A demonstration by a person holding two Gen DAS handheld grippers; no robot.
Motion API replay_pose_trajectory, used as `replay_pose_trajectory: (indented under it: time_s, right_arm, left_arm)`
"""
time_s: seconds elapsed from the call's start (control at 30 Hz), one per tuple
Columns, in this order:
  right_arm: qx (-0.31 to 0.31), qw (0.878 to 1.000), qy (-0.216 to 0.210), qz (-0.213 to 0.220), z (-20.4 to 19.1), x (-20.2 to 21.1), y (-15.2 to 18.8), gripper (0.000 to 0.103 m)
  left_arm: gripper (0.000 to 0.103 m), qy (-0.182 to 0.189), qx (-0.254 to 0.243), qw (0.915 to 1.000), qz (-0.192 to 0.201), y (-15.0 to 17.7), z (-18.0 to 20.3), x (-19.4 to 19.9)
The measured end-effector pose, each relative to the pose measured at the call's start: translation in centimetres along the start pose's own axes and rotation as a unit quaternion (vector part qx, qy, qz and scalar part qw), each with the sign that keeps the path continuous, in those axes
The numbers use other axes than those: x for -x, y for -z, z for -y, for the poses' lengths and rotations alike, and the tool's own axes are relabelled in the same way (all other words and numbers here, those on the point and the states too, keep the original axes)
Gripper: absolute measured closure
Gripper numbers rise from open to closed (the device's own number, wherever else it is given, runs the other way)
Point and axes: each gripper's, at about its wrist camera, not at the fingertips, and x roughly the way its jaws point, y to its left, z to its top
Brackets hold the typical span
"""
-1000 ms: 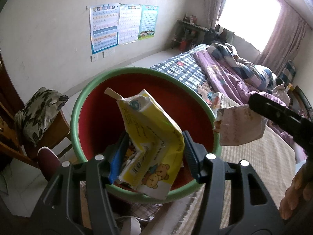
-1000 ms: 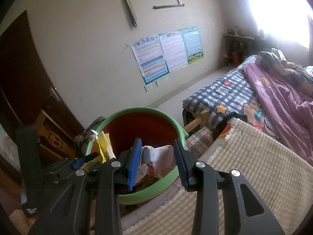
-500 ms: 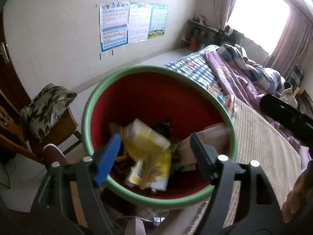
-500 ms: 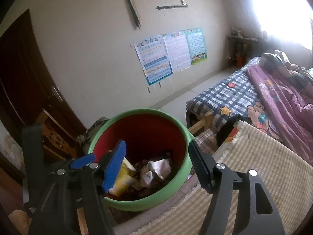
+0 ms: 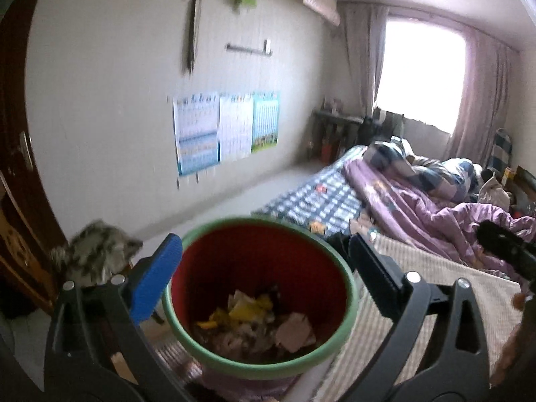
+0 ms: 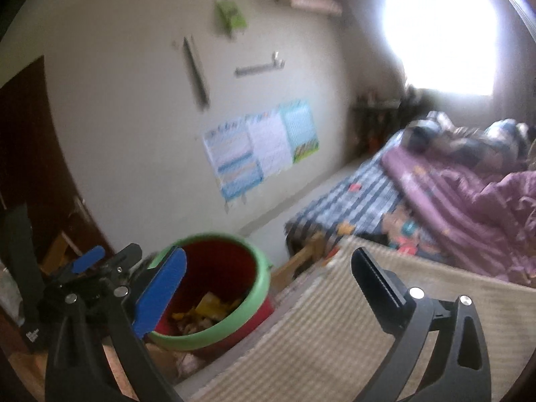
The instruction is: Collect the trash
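A red bin with a green rim [image 5: 254, 368] stands by the bed's foot and holds trash: a yellow wrapper [image 5: 248, 310], a pale paper scrap [image 5: 294, 331] and other bits. My left gripper [image 5: 264, 244] hovers above the bin with its jaws opening wide and nothing between them. In the right wrist view the bin [image 6: 201, 336] lies lower left, with the yellow wrapper [image 6: 211, 305] inside. My right gripper [image 6: 268, 254] is over the bin's right edge and the mat, its jaws opening, with nothing in them. The left gripper's blue finger [image 6: 88, 258] shows at far left.
A beige checked mat [image 6: 335, 328] covers the bed's near end; beyond it lie a plaid sheet [image 5: 321, 197] and a purple quilt [image 5: 418, 211]. A chair with a leaf-print cushion [image 5: 97, 251] and a dark wooden door [image 5: 13, 167] stand on the left. Posters [image 5: 224, 130] hang on the wall.
The left gripper let go of the yellow wrapper and the right let go of the crumpled paper; both pieces dropped into the bin. Both jaws spread wide, and both views rose and tilted up.
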Motion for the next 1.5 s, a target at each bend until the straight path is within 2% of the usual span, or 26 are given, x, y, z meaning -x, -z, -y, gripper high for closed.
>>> replay_pose_trajectory:
  time_s: [0.1,0.2,0.27,0.3,0.37,0.47,0.87,1.5]
  right_arm:
    - [0.007,0.995,0.041,0.088,0.5,3.6,0.2,0.007]
    - [-0.002,0.983,0.107,0.147,1.1,5.5,1.6,0.007]
    - [0.006,0.982,0.137,0.131,1.5,5.7,2.2,0.007]
    - [0.013,0.984,0.144,0.104,1.7,5.3,2.4,0.007]
    - [0.006,0.988,0.140,0.071,2.3,4.9,2.8,0.007]
    - [-0.013,0.988,0.145,0.052,3.0,4.7,3.3,0.007]
    - [-0.012,0.987,0.155,0.026,2.4,4.1,4.8,0.007]
    - [0.003,0.989,0.150,0.002,1.4,3.3,5.8,0.007]
  left_arm:
    - [0.005,0.005,0.000,0.9999,0.016,-0.6,0.9,1.2]
    - [0.005,0.002,0.003,0.9995,0.031,-0.8,1.8,2.1]
    - [0.005,-0.007,-0.003,0.9988,0.048,-0.7,2.6,2.9]
    - [0.005,-0.006,-0.011,0.9987,0.050,-0.6,3.1,3.2]
    - [0.005,0.004,-0.020,0.9989,0.042,-0.6,3.8,3.4]
    - [0.005,0.012,-0.028,0.9991,0.029,-0.5,4.2,3.4]
    - [0.005,0.021,-0.017,0.9996,-0.002,-0.3,3.9,2.6]
    - [0.005,0.017,-0.015,0.9996,-0.016,-0.1,3.2,1.9]
